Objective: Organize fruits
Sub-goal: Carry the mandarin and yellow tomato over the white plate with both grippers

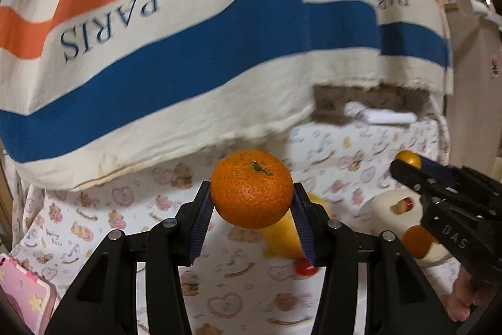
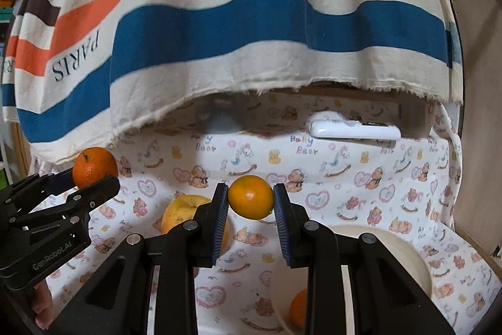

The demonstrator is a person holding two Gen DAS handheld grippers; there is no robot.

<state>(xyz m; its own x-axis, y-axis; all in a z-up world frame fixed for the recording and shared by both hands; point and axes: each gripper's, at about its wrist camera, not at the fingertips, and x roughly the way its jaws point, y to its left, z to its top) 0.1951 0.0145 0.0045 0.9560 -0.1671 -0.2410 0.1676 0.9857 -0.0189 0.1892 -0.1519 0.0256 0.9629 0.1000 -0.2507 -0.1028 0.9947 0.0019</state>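
Observation:
My left gripper [image 1: 252, 200] is shut on a large mandarin [image 1: 252, 189] with a green stem, held in the air above the printed tablecloth; it also shows at the left of the right wrist view, as gripper [image 2: 91, 178] and mandarin [image 2: 94, 167]. My right gripper [image 2: 250, 198] is shut on a smaller, smooth orange fruit [image 2: 250, 197], seen from the left wrist view as gripper [image 1: 404, 164] and fruit [image 1: 408, 158]. A cream bowl [image 2: 392, 247] lies below the right gripper with an orange [image 2: 298, 308] in it. A yellow fruit [image 2: 185, 211] rests on the cloth.
A striped cloth with "PARIS" lettering [image 2: 251, 30] hangs low over the back of the table. A white remote [image 2: 354, 129] lies at the back. A small red fruit [image 1: 306, 267] sits on the tablecloth [image 1: 226, 288]. A pink box [image 1: 25, 291] is at the near left.

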